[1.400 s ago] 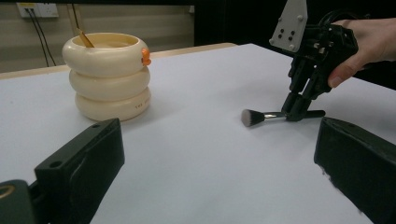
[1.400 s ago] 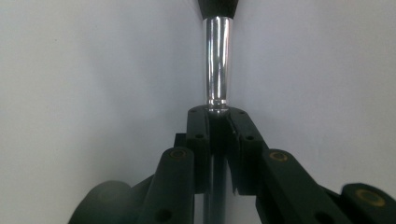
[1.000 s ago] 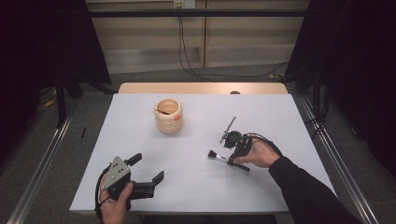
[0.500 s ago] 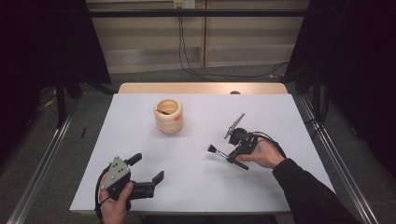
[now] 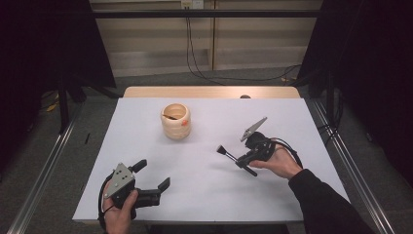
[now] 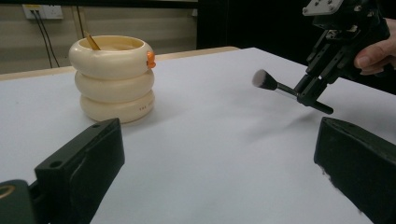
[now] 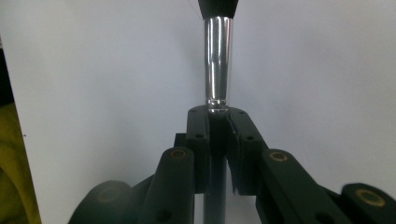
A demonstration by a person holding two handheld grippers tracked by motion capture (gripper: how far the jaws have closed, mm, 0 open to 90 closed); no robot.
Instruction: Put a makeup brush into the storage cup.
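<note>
A black makeup brush with a silver ferrule hangs a little above the white table, bristles pointing left. My right gripper is shut on its handle at centre right. In the right gripper view the jaws clamp the brush just below the ferrule. A cream ringed cup with a wooden stick inside stands at the table's centre back. My left gripper stays open near the front left edge, with nothing between its jaws. From the left gripper view I see the cup and the held brush.
A wooden strip runs along the table's far edge. Metal rails flank both sides. Cables trail over the floor behind. White surface lies open between the two grippers.
The right gripper has lifted and tilted upward with the brush, raising its bristles off the table. The left gripper has stayed put.
</note>
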